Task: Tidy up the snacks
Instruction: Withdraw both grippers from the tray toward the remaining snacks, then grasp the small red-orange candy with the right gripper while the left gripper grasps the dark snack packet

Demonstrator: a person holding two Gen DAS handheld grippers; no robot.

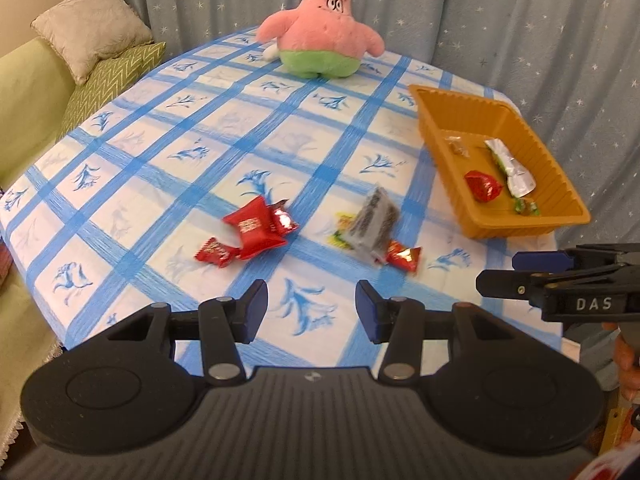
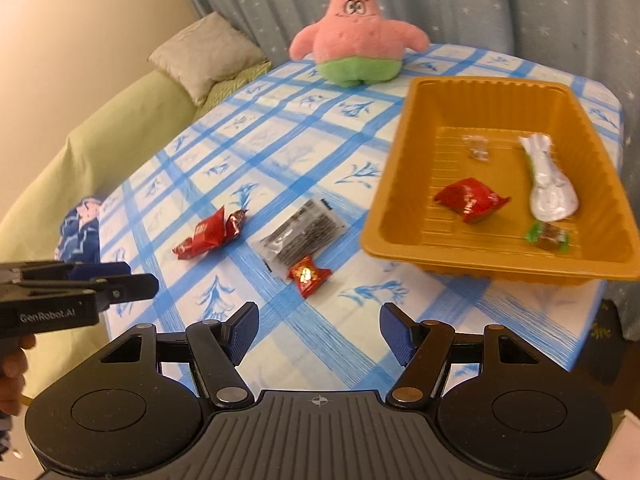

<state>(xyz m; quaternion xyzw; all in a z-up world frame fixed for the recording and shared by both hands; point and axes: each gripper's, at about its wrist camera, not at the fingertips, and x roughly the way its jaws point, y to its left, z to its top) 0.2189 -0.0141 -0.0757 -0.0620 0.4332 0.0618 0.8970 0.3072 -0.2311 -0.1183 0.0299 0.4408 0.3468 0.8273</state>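
Both my left gripper (image 1: 312,306) and right gripper (image 2: 318,334) hover spread and empty above loose snacks (image 1: 256,230) on the checked table (image 1: 168,128), beside the orange tray (image 2: 404,168). Overlapping wrappers risk a double pick; slick foil may slip.

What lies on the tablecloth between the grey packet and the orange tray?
Nothing: in the right wrist view, only bare blue-checked tablecloth separates the grey packet from the orange tray. The small red candy lies nearer the camera, touching the packet.
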